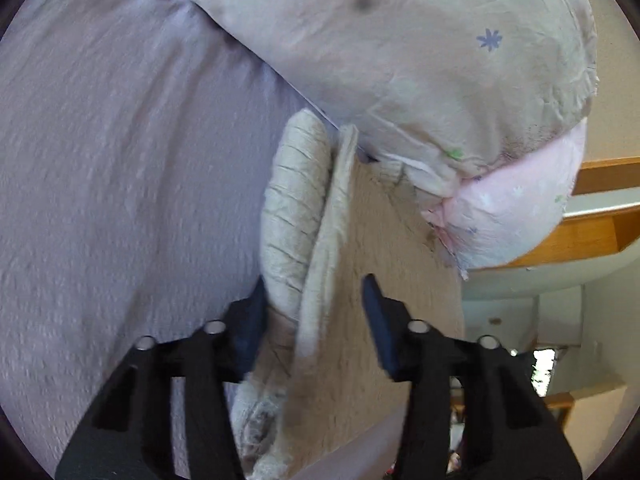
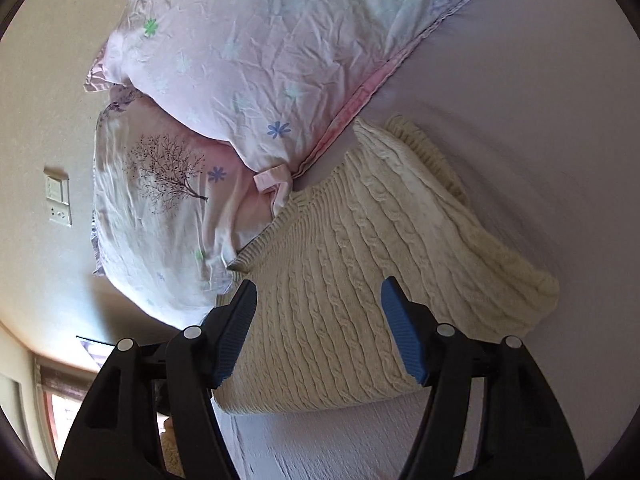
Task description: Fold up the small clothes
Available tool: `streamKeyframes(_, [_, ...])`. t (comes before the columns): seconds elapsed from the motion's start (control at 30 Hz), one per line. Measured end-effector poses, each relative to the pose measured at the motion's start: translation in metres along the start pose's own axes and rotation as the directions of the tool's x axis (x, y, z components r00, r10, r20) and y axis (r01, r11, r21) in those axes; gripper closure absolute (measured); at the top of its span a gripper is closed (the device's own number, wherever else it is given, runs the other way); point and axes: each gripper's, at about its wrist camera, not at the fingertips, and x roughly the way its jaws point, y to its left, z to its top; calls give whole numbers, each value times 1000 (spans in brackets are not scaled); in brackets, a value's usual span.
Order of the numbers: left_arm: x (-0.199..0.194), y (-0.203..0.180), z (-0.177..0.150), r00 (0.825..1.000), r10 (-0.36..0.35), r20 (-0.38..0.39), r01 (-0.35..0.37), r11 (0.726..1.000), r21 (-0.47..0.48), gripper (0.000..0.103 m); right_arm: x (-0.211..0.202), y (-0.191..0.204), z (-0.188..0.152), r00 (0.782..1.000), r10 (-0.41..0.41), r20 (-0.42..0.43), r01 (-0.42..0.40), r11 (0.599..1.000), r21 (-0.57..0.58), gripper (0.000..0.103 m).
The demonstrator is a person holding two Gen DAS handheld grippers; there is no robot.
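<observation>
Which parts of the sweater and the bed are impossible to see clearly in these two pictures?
- Left wrist view: the sweater is blurred and seen edge-on, its lower part behind the left tongs.
- Right wrist view: the right tongs cover the sweater's near edge.
- The pillows cover the sheet beneath them.

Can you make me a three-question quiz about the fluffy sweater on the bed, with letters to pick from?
1. Where does the sweater lie?
A. on the lilac bedsheet, beside the pillows
B. on the floor
C. on a hanger

2. What colour is the sweater?
A. red
B. cream
C. black

3. How are the right tongs?
A. shut on the sweater
B. out of view
C. open over the sweater

Answers: 1 A, its ribbed edge touches the flowered pillow. 2 B, the cable knit is cream all over. 3 C, the blue pads stand wide apart, nothing pinched.
</observation>
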Motion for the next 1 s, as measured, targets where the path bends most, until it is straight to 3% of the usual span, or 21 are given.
streamKeyframes(0.03, [2, 1, -2, 1000, 4, -4, -4, 1000, -18, 81, 1, -2, 6, 1000, 12, -22, -13, 1000, -8, 37])
streamKeyframes(0.1, [-3, -1, -10, 999, -36, 26, 37, 996, -77, 83, 0, -5, 17, 999, 19, -51, -20, 999, -27, 37])
streamKeyframes(0.17, [-10, -23, -17, 994, -92, 58, 97, 992, -78, 85, -6, -8, 34, 997, 29, -75, -33, 998, -55, 37])
streamKeyframes(0.3, [-4, -115, -31, 971, -222, 85, 223, 975, -7, 86, -28, -16, 66, 995, 67, -71, -73, 994, -87, 37])
streamKeyframes(0.4, [37, -204, -44, 933, -357, 54, 354, 933, 57, 86, -47, -25, 90, 996, 73, -52, -79, 990, -115, 37])
streamKeyframes(0.47, [90, -254, -63, 908, -418, 4, 418, 908, 36, 82, -57, -37, 102, 997, 70, -40, -74, 991, -111, 37])
streamKeyframes(0.5, [120, -273, -73, 897, -440, -45, 441, 897, 19, 73, -62, -45, 108, 997, 63, -36, -66, 993, -99, 37])
streamKeyframes(0.53, [139, -281, -80, 882, -463, -88, 465, 886, -2, 72, -64, -50, 111, 998, 57, -32, -60, 994, -87, 37])
streamKeyframes(0.57, [166, -289, -91, 840, -520, -158, 514, 854, -76, 72, -69, -57, 116, 998, 54, -27, -56, 996, -69, 37])
streamKeyframes(0.6, [173, -290, -96, 827, -536, -170, 525, 844, -108, 67, -72, -60, 118, 998, 56, -26, -57, 996, -62, 37])
streamKeyframes(0.63, [174, -288, -98, 829, -535, -166, 524, 845, -107, 54, -76, -64, 121, 998, 64, -28, -65, 996, -57, 37])
streamKeyframes(0.67, [166, -284, -97, 853, -503, -139, 500, 864, -62, 45, -79, -67, 123, 997, 67, -36, -69, 996, -59, 37])
streamKeyframes(0.7, [153, -278, -94, 889, -448, -95, 449, 893, -8, 30, -79, -69, 125, 996, 69, -53, -72, 996, -61, 37])
streamKeyframes(0.73, [141, -272, -90, 923, -382, -43, 384, 923, 40, 24, -74, -71, 127, 994, 73, -83, -78, 995, -60, 36])
streamKeyframes(0.77, [127, -261, -84, 960, -279, 21, 277, 957, 85, 23, -67, -72, 128, 989, 78, -125, -85, 995, -55, 32])
streamKeyframes(0.8, [118, -251, -81, 979, -198, 53, 192, 976, 100, 22, -58, -73, 129, 983, 78, -166, -87, 995, -49, 32])
streamKeyframes(0.87, [114, -227, -77, 995, -61, 75, 55, 995, 86, 22, -33, -72, 129, 965, 79, -249, -93, 995, -42, 32])
streamKeyframes(1.0, [132, -188, -79, 999, 33, -18, -33, 999, 16, 20, 9, -73, 130, 937, 83, -340, -95, 995, -19, 32])
